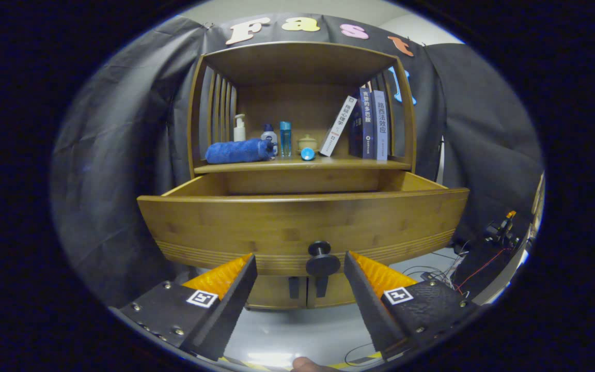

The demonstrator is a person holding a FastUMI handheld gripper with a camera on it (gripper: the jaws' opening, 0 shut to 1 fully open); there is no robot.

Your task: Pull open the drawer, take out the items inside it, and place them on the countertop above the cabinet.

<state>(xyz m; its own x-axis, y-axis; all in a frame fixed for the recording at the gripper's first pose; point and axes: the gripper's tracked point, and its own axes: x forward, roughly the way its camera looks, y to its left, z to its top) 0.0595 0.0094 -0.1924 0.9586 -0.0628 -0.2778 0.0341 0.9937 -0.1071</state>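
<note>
Standing pulled out from the bamboo cabinet [302, 103], the drawer [302, 227] shows its broad curved front; its inside is hidden behind that front, so what it holds cannot be told. On the surface [359, 163] above the drawer, from left to right: a rolled blue towel [238, 151] lying on its side, a white pump bottle [239, 128] behind it, a small dark-capped bottle [269, 135], a clear blue bottle [285, 138], a small round blue item [307, 153] at the front edge, a little lidded pot [308, 142], one white book [338, 125] leaning right, and two dark blue books [372, 124] standing upright. The claw [300, 268] is spread wide, gripping nothing, its fingers either side of the black drawer knob [322, 261], which sits between the tips, nearer the right one, touching neither.
</note>
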